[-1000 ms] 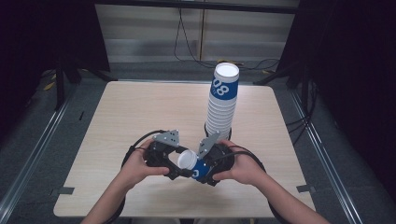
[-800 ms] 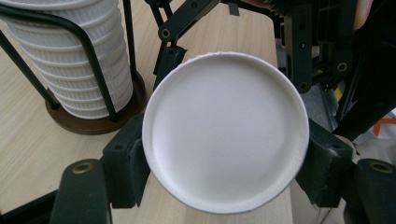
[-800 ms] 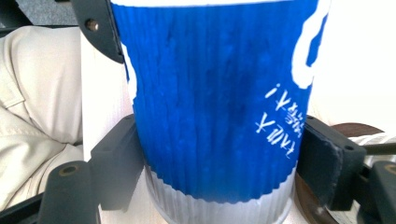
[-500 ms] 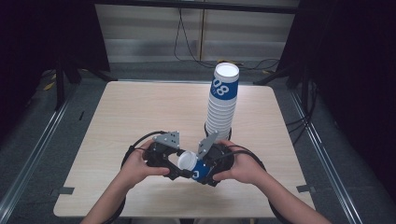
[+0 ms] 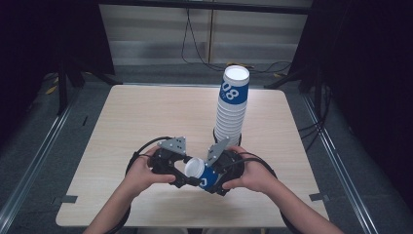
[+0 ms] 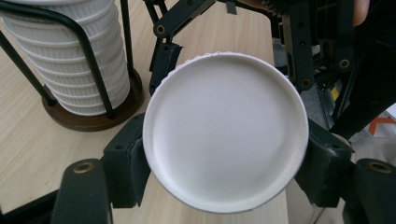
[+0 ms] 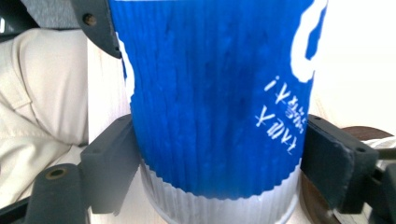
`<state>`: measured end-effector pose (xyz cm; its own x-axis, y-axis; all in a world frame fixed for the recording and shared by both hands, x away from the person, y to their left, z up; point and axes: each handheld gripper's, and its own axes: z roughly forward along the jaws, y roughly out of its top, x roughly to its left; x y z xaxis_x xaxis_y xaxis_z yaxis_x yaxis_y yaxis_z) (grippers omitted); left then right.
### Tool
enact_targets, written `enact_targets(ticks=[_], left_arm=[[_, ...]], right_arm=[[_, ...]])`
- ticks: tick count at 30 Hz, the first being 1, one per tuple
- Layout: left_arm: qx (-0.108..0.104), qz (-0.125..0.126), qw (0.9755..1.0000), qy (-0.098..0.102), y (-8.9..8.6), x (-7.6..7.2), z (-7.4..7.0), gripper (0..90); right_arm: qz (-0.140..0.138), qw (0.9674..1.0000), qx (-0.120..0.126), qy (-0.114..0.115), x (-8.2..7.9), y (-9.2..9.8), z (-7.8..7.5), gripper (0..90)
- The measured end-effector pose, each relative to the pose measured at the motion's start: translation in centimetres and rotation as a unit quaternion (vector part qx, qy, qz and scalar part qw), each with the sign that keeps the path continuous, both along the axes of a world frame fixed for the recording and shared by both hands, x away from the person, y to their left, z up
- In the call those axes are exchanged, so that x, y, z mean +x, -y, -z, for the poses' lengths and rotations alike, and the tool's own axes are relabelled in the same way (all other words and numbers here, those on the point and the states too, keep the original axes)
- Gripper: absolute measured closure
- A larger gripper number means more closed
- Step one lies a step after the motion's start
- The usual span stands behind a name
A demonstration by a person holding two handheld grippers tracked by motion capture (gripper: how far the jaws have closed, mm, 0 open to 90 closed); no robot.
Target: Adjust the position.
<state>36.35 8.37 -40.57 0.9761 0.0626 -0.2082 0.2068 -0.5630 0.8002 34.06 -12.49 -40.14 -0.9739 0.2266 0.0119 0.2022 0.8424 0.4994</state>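
Both claws clamp cup over pale wood table; dark room.

A cup lies on its side between the left gripper and right gripper, near the table's near edge. The cup stack stands just beyond, right of centre.

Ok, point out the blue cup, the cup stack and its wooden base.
blue cup (image 7: 210, 107), right gripper view, ribbed blue side
cup stack (image 5: 233, 105), high view, middle of the stack
wooden base (image 6: 88, 122), left gripper view, front rim
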Motion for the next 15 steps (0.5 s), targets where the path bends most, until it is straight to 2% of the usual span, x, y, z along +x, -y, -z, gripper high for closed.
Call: enact_targets(ticks=[3, 4, 7, 15], left_arm=[[-0.001, -0.003, 1.0000, -0.001, -0.15, 0.04, -0.09, 29.5], [0.001, -0.004, 1.0000, -0.005, -0.25, 0.04, -0.14, 29.5], [0.001, -0.004, 1.0000, -0.004, -0.30, 0.03, -0.13, 29.5], [-0.005, -0.011, 0.9998, -0.013, -0.64, 0.07, -0.14, 29.4]], right_arm=[[0.002, 0.9999, 0.010, 0.003, -0.03, 0.13, 0.08, 13.8], [0.006, 0.9999, 0.015, -0.003, -0.06, 0.28, 0.17, 13.3], [0.006, 0.9999, 0.013, 0.000, -0.11, 0.40, 0.30, 13.3], [0.014, 0.9989, 0.045, -0.001, -0.25, 0.84, 0.78, 13.2]])
